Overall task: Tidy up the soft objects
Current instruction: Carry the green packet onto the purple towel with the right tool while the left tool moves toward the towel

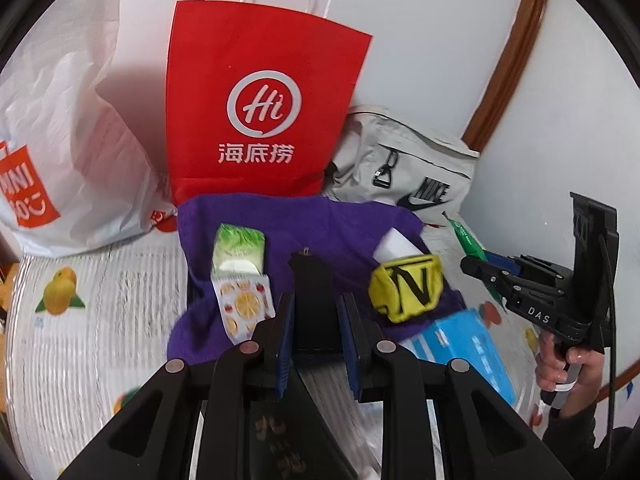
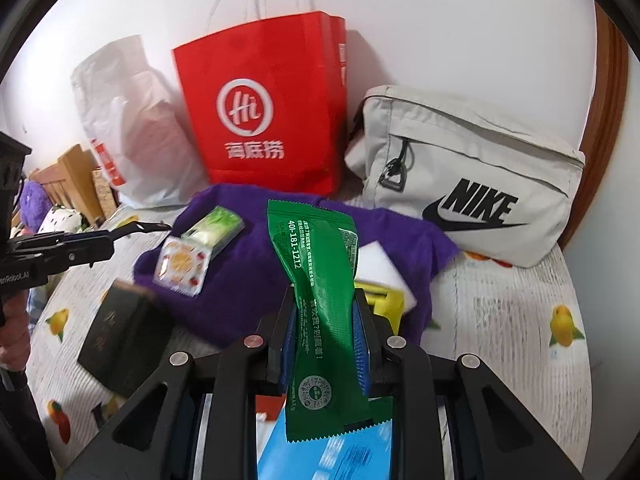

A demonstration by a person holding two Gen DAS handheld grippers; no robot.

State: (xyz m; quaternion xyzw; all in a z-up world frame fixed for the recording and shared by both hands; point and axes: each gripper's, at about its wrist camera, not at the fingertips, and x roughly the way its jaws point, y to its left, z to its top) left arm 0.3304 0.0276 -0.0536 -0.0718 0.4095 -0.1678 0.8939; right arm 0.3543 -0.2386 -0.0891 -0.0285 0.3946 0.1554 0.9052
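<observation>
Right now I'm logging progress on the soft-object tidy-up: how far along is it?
Early. Nothing visibly bagged yet. In hand: left tongs grip a black box; right tongs grip a green packet. Left on the purple cloth: tissue pack, fruit-print packet, yellow pouch, white sponge.

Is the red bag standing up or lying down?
Standing up. The red bag leans against the white wall, handles pointing up.

Blue packet (image 2: 344, 456) blurred, cut off below
</observation>
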